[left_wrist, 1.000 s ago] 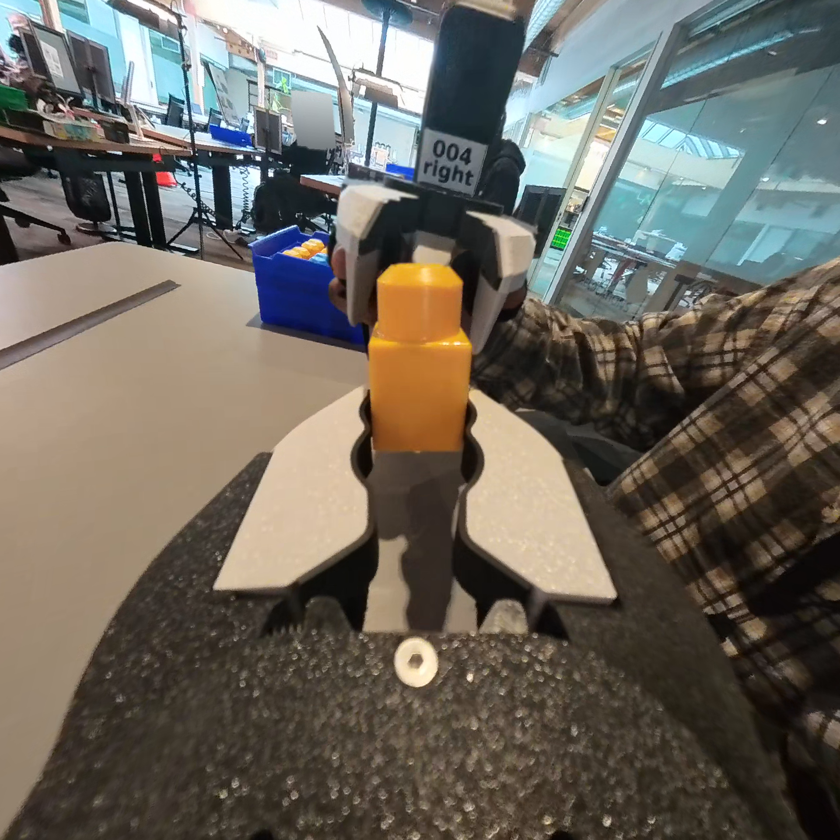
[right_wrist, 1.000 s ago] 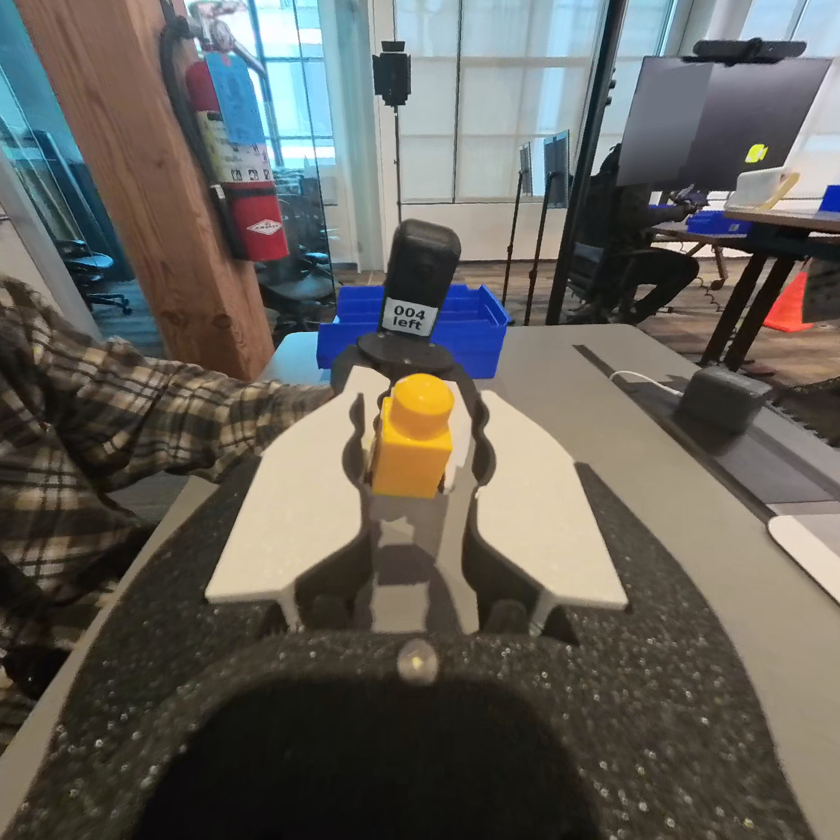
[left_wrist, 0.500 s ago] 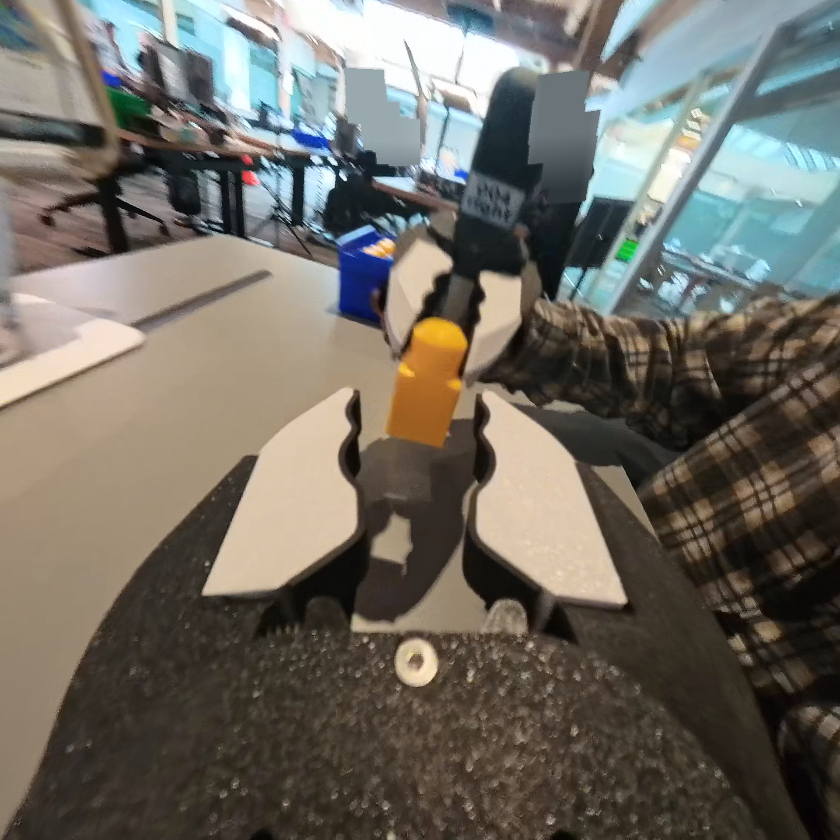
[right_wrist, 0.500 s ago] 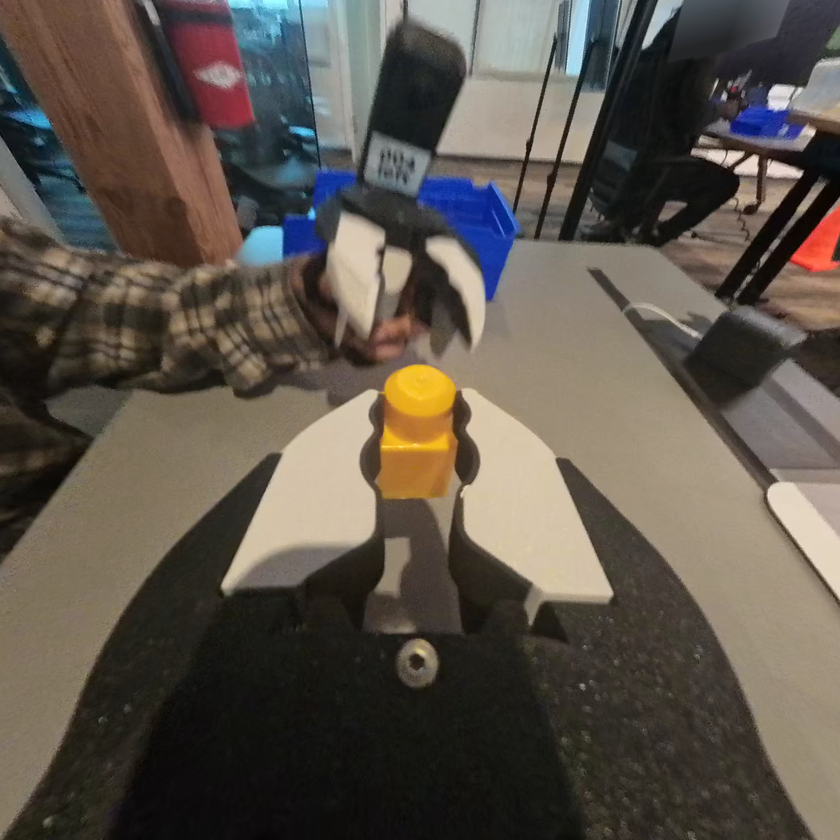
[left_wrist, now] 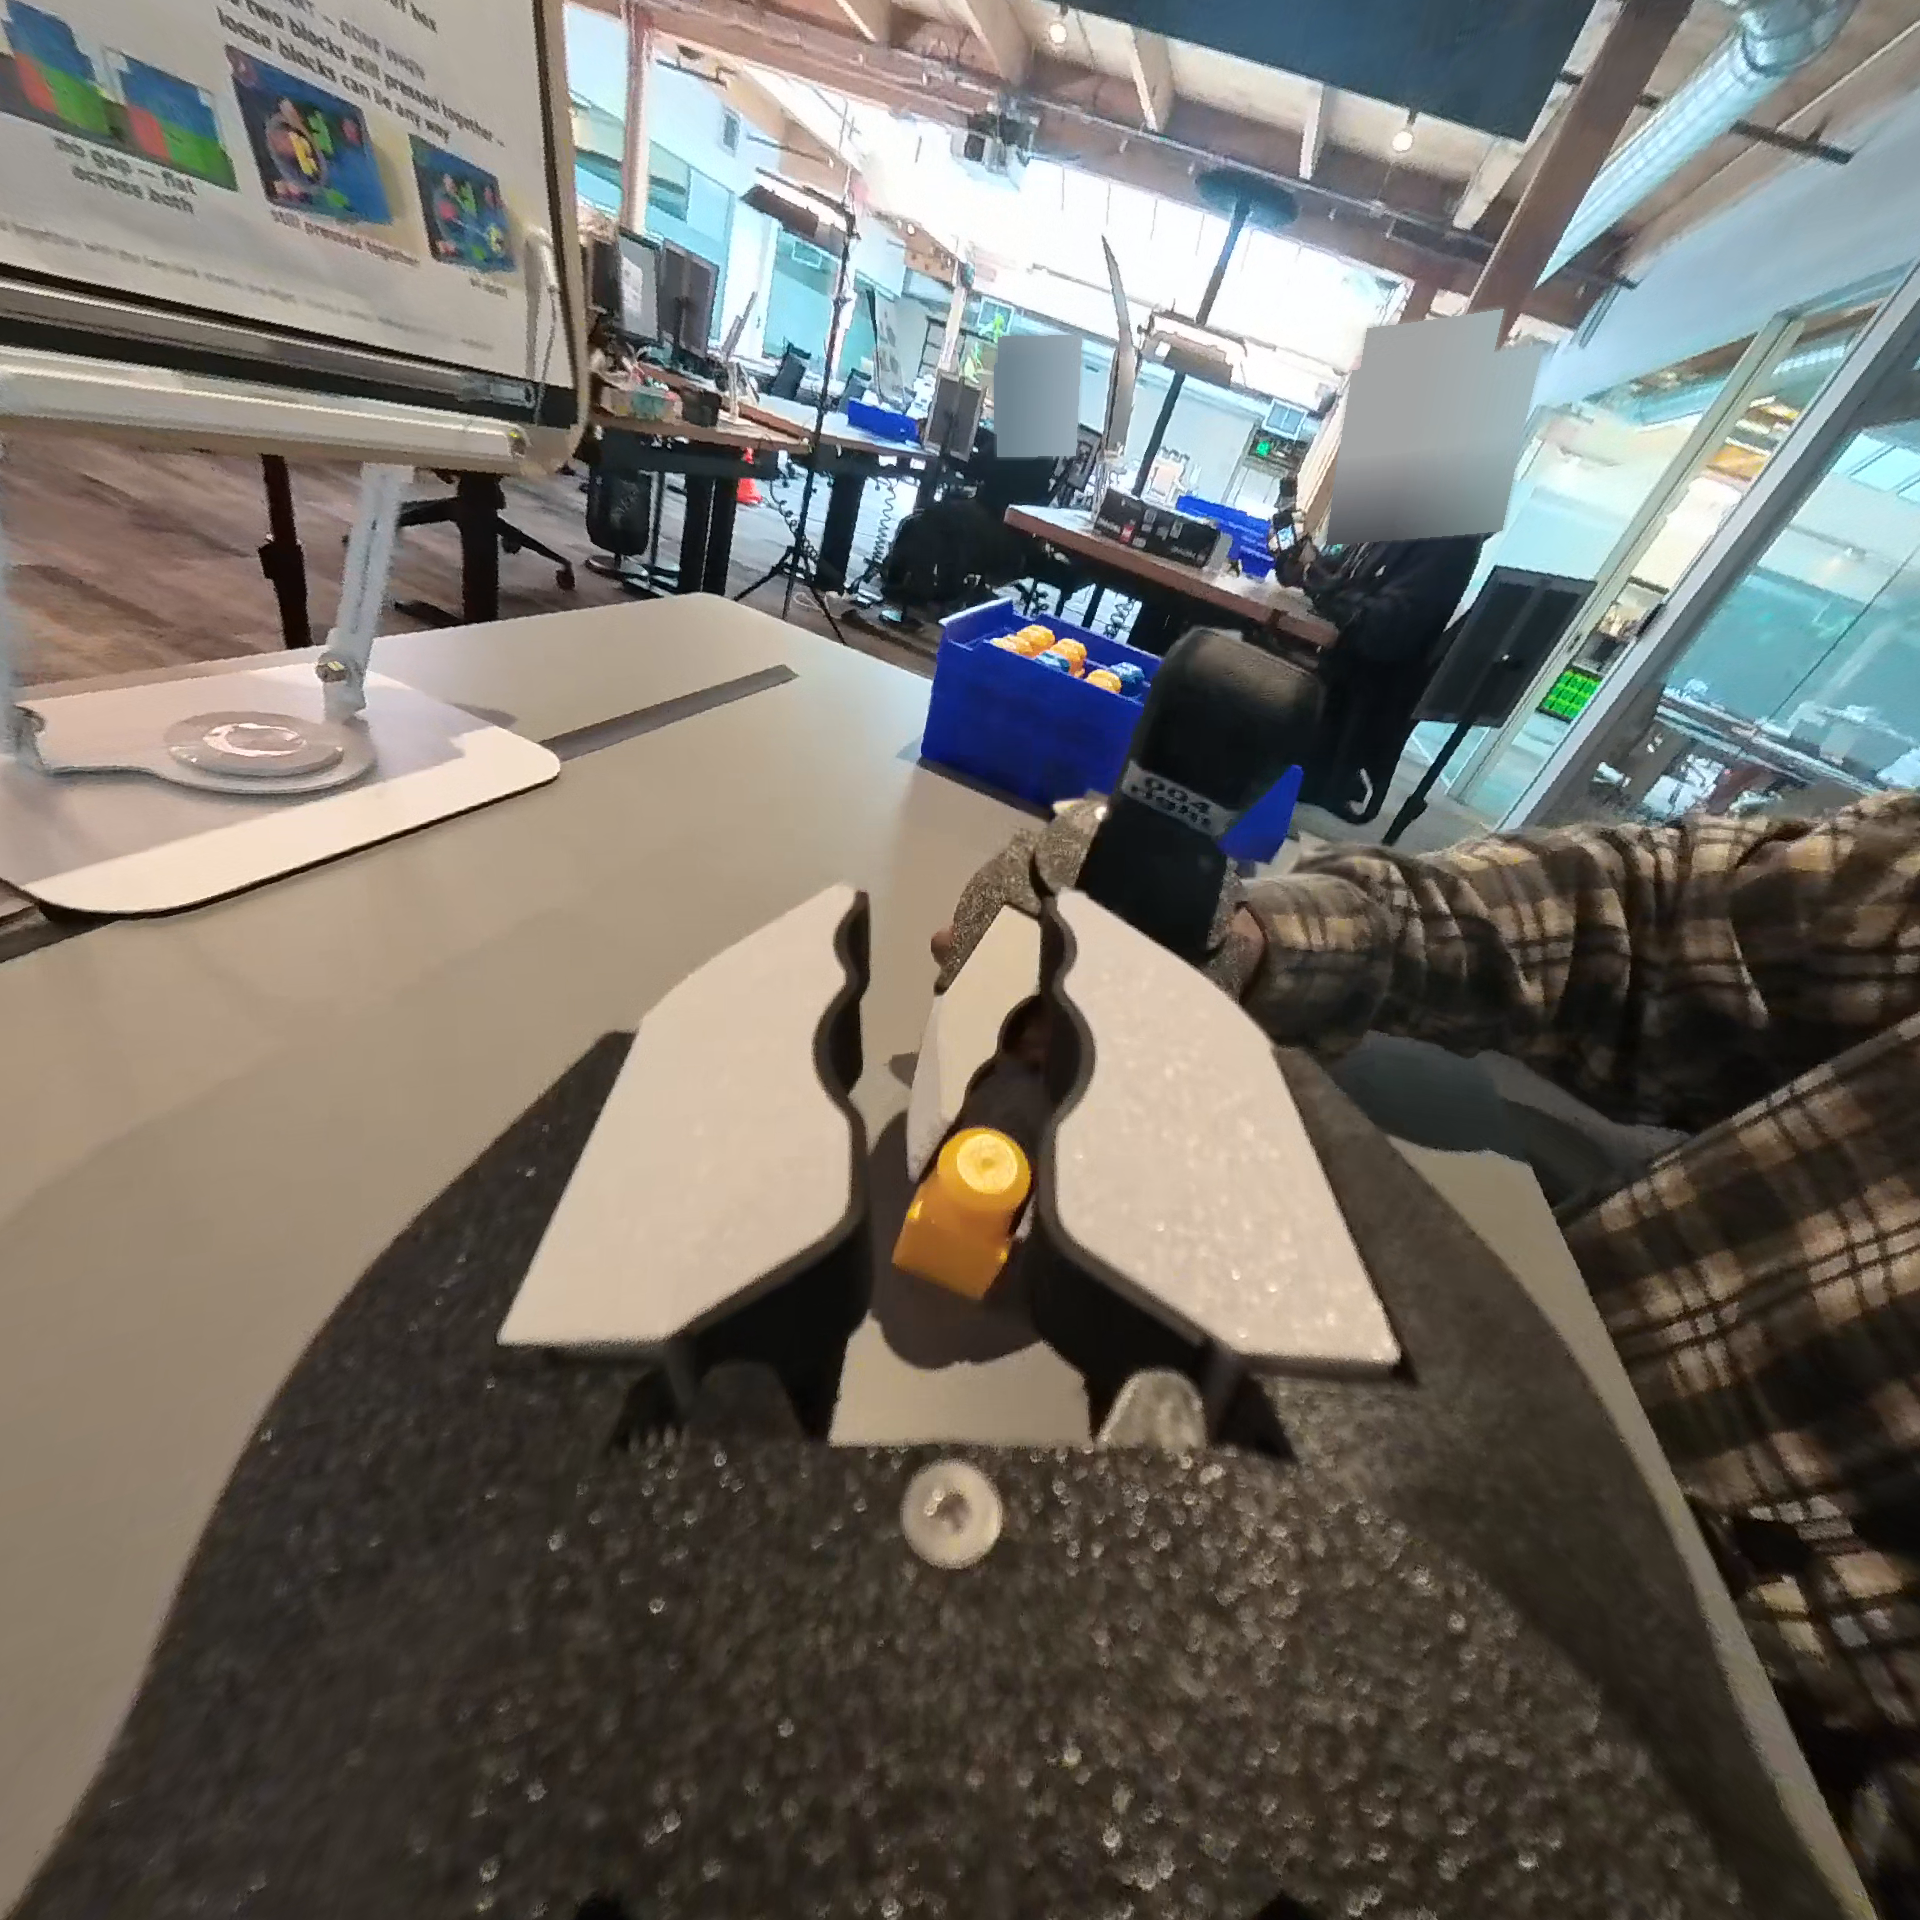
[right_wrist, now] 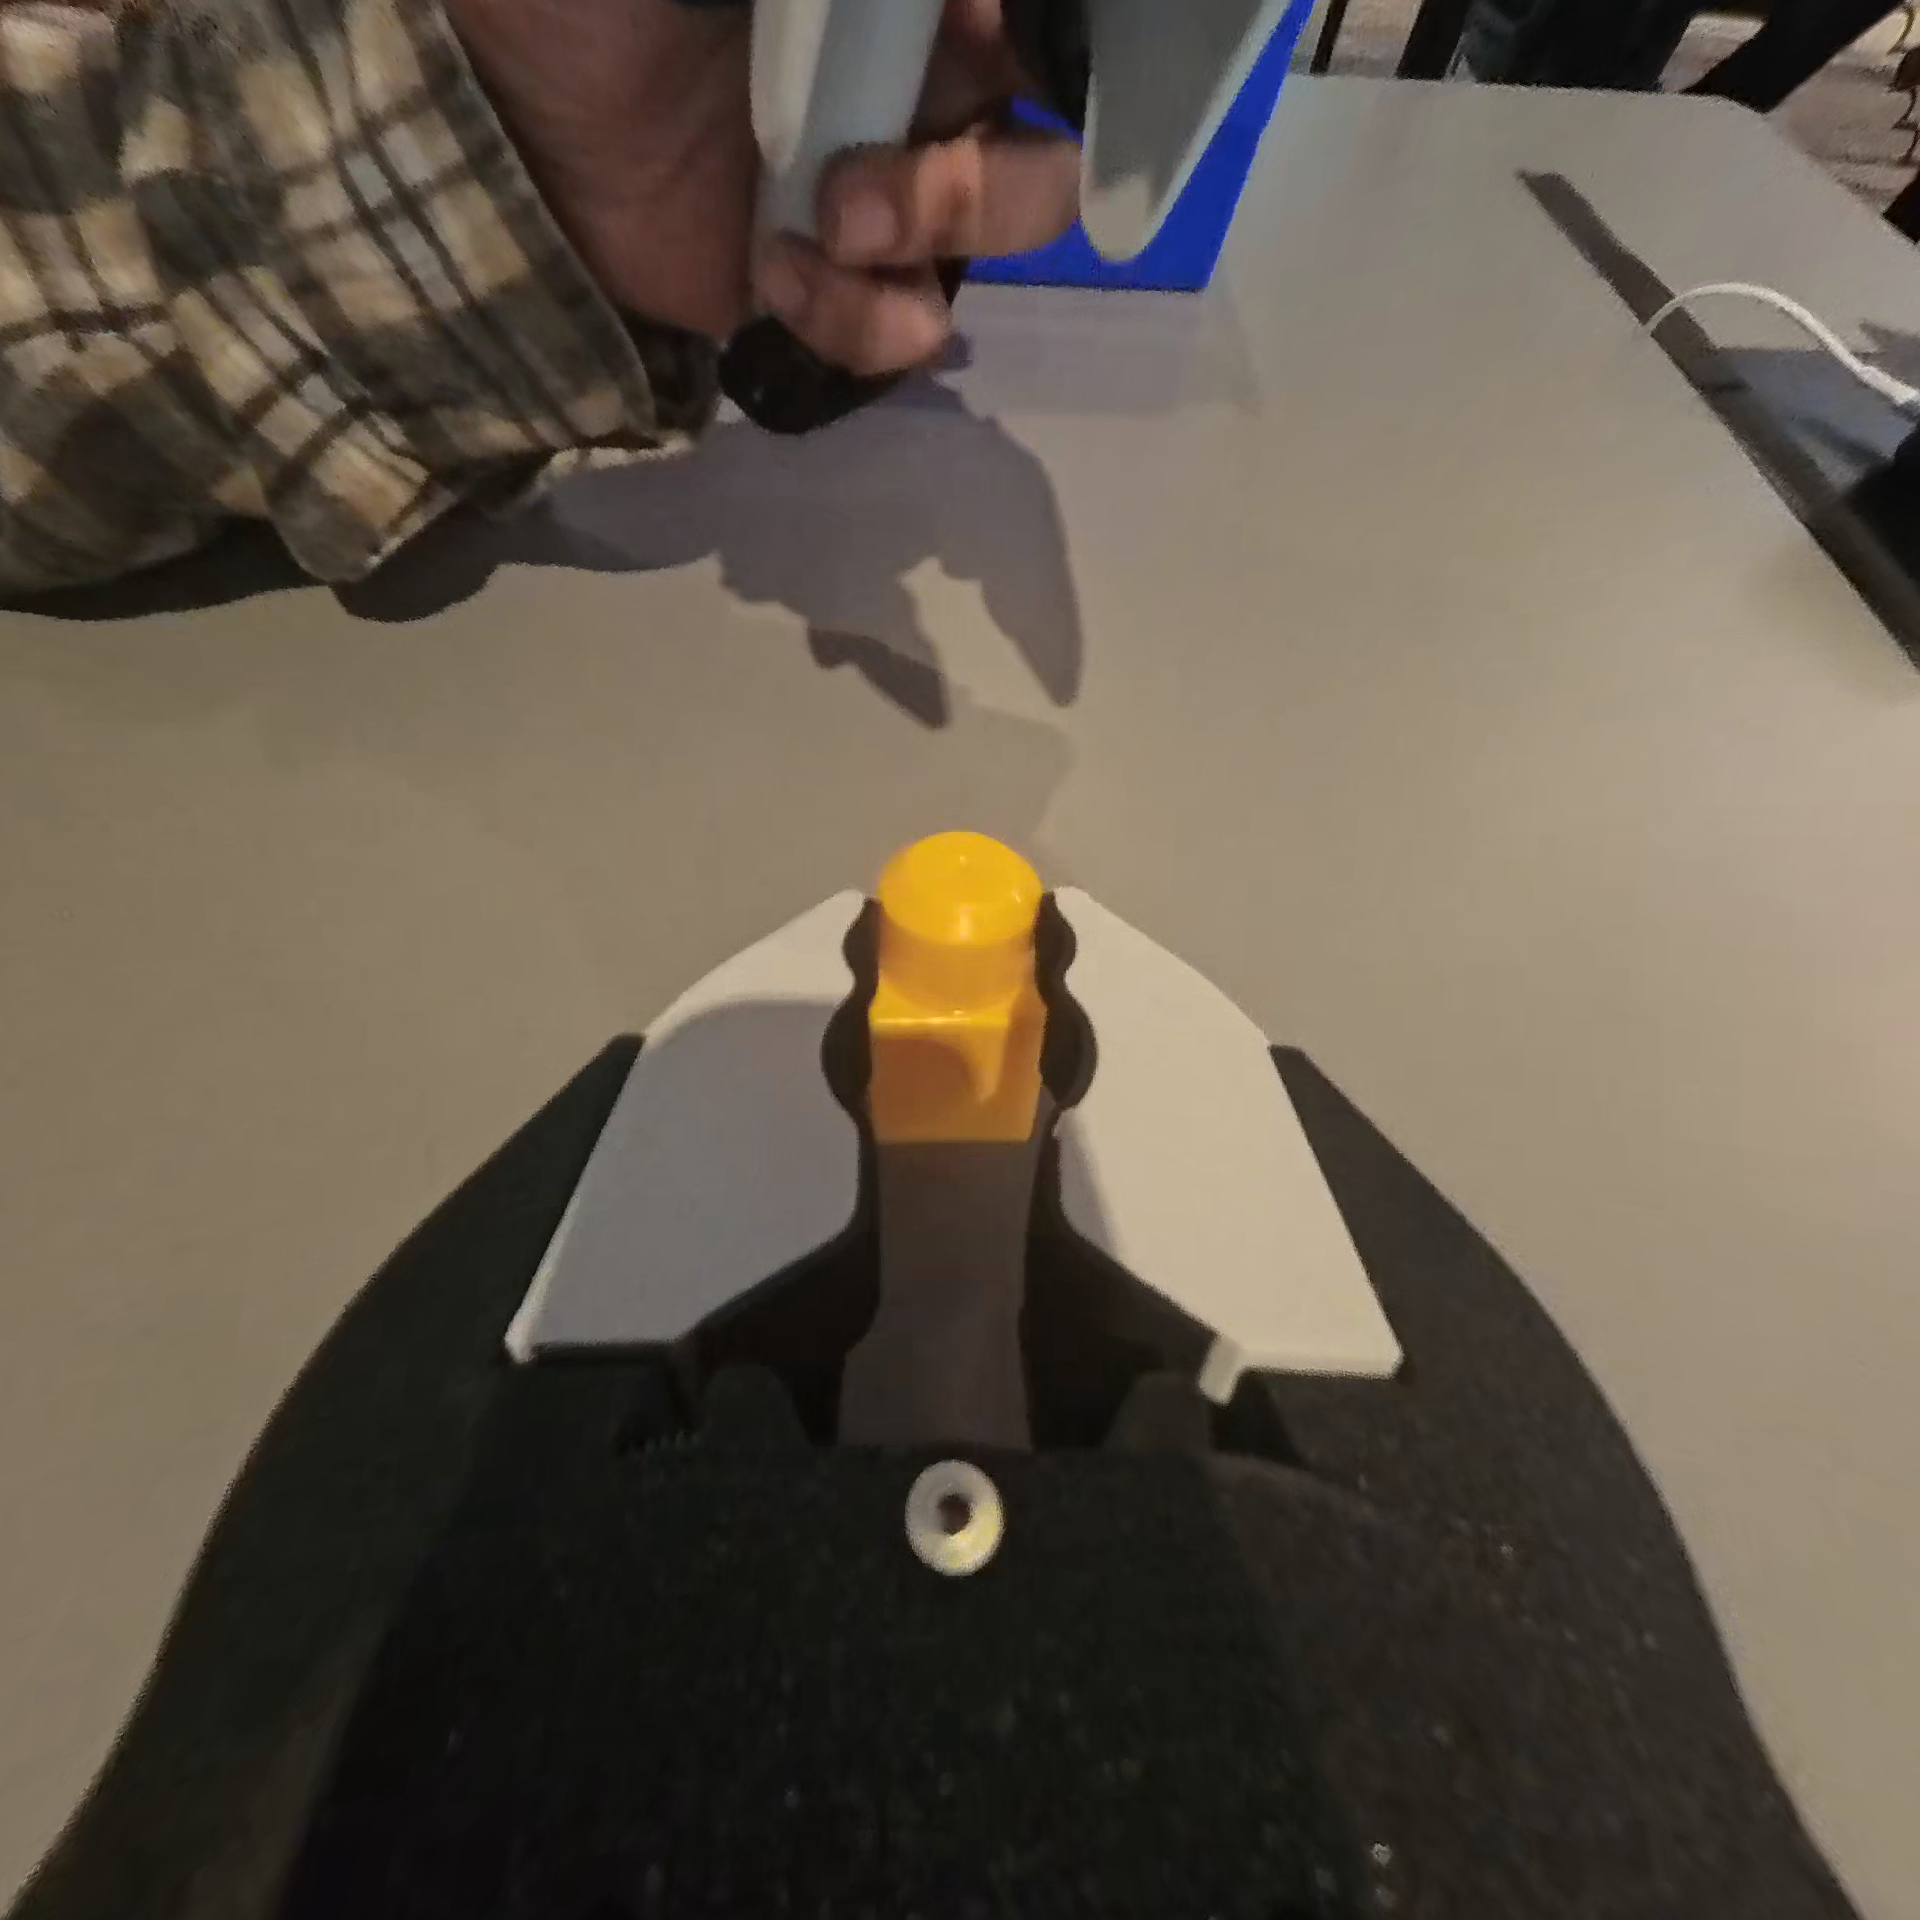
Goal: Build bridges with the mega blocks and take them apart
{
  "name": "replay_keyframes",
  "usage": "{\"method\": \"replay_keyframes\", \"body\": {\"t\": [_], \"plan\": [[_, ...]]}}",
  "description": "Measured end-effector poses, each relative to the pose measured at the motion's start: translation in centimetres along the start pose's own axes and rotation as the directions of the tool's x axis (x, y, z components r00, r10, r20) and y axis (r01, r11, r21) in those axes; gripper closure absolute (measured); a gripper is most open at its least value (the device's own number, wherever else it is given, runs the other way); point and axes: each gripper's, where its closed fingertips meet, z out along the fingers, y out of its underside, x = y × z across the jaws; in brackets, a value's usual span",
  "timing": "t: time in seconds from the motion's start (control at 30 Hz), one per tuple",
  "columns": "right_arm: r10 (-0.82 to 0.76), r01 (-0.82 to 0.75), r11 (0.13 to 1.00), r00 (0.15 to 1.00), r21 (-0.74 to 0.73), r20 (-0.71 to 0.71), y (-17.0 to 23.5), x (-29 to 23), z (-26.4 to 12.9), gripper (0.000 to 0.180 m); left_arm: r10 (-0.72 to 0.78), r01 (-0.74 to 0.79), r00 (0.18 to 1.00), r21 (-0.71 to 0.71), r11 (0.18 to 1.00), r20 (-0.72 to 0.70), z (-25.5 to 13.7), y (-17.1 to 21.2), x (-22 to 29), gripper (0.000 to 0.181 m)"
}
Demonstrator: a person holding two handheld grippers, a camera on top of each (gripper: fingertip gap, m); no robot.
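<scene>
the right gripper point(right_wrist: 956, 925) is seen closed tight on a single yellow block point(right_wrist: 954, 1013), which is pinched between the two grey fingers point(right_wrist: 717, 1143) with its round stud pointing forward, out past the fingertips, and is held just above the grey table point(right_wrist: 1351, 727). the shadow of the other tool is thrown on the tabletop a little beyond the block. farther off in the right wrist view, a hand point(right_wrist: 831, 239) in a plaid sleeve point(right_wrist: 260, 291) is wrapped round the handle of the left gripper point(right_wrist: 935, 135), whose grey fingers are spread and hold nothing. in the left wrist view, the left gripper point(left_wrist: 951, 935) is shown with its fingers parted, and through the gap the yellow block point(left_wrist: 961, 1210) is caught below, gripped at the tips of the right gripper point(left_wrist: 966, 1101), which is reached in from the far side. beyond it a blue bin point(left_wrist: 1023, 707) is set on the table point(left_wrist: 312, 1039), with yellow and blue blocks point(left_wrist: 1070, 655) seen inside. to the left, a white stand base point(left_wrist: 260, 779) is placed on the table and a board with printed pictures point(left_wrist: 281, 166) is carried above it. desks and seated people are made out in the far background.
</scene>
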Motion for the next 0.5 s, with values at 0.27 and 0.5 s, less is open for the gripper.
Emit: {"method": "replay_keyframes", "body": {"t": [0.27,0.5], "plan": [[0.007,-0.006,1.000,0.999,-0.019,0.041,0.8,-0.3,-1.0,0.151,0.001,-0.001,1.000,-0.003,1.000,-0.015,0.2,0.0,0.4,0.153],[0.011,-0.010,1.000,0.999,-0.025,0.042,1.1,-0.2,-1.2,0.141,-0.005,0.005,1.000,-0.015,1.000,-0.025,0.3,0.3,0.4,0.153]]}}
